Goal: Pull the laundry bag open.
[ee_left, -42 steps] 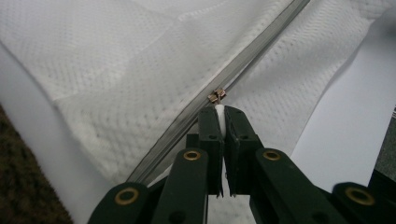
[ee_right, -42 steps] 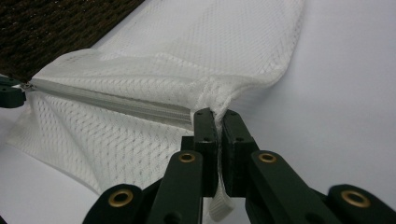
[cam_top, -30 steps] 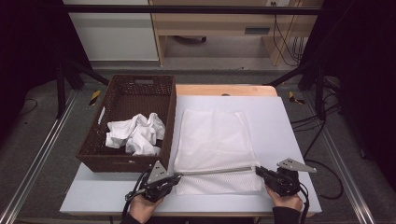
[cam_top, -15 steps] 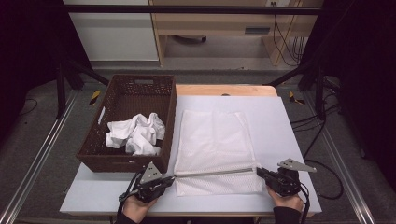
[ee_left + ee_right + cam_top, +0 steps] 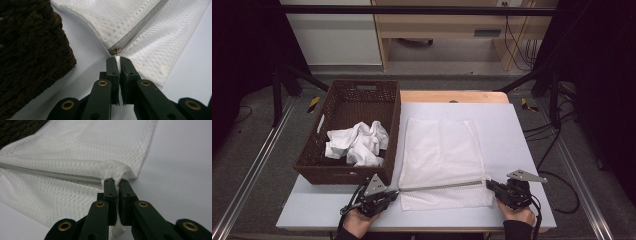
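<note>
One white rectangular table [image 5: 522,150] lies under everything I work on. On its left part stands one dark brown woven wicker basket [image 5: 343,102], and inside it sits one crumpled heap of white cloth [image 5: 357,143]; I cannot tell how many pieces make up that heap. Just beside the basket, toward the middle of the table, lies one white mesh laundry bag [image 5: 439,150], spread flat. One grey zipper [image 5: 442,185] runs across the bag near the edge closest to me, pulled into a straight line between my two tools.

I hold two black two-jaw grippers, one in each hand. My left gripper [image 5: 393,193] sits at the near left corner of the bag, close to the basket's front corner. In the left gripper view its jaws are pressed together on one small white zipper pull tab [image 5: 117,62], which hangs from one small brass-coloured slider [image 5: 116,51] at the end of the zipper.

My right gripper [image 5: 488,184] is at the near right corner of the bag. In the right gripper view its jaws are clamped on the bunched mesh at that corner, right where the zipper ends, with one strip of white fabric [image 5: 118,228] hanging down between them.
</note>
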`<state>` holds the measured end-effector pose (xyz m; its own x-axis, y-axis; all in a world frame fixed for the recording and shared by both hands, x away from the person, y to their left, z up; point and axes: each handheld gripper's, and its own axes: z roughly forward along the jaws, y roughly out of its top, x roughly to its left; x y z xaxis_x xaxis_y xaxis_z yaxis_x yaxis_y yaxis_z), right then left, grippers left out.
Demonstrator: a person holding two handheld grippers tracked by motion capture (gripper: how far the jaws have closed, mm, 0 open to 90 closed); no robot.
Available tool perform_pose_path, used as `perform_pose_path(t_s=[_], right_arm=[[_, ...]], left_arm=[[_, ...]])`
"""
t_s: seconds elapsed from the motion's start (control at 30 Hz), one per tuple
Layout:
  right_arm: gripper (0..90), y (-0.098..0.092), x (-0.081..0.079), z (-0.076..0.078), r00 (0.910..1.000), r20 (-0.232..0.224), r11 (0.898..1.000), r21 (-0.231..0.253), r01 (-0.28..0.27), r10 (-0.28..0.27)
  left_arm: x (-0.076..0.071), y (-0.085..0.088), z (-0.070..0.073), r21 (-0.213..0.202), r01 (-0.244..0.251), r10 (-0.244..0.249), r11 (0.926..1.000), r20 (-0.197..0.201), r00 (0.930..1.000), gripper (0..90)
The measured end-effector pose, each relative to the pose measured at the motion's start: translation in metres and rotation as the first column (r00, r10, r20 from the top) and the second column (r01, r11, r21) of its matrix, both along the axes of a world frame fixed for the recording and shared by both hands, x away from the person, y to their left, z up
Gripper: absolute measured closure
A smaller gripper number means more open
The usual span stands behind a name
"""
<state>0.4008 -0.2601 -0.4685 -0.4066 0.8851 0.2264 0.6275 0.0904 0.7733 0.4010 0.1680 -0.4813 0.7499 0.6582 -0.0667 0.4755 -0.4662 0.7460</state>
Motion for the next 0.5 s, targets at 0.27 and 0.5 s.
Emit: perform_pose_path(t_s=[0.27, 0.5], right_arm=[[77.2, 0.005, 0.0, -0.006, 0.9999, 0.014, 0.997, -0.074, -0.003, 0.004], [64.0, 0.007, -0.01, 0.003, 0.9939, 0.111, 0.996, -0.087, 0.004, 0.006]], left_arm=[[-0.001, -0.003, 0.0, -0.007, -0.035, 0.035, 0.9994, 0.004, 0.9994, 72.5], [-0.014, -0.007, 0.01, -0.069, -0.039, 0.042, 0.9969, 0.051, 0.9978, 60.3]])
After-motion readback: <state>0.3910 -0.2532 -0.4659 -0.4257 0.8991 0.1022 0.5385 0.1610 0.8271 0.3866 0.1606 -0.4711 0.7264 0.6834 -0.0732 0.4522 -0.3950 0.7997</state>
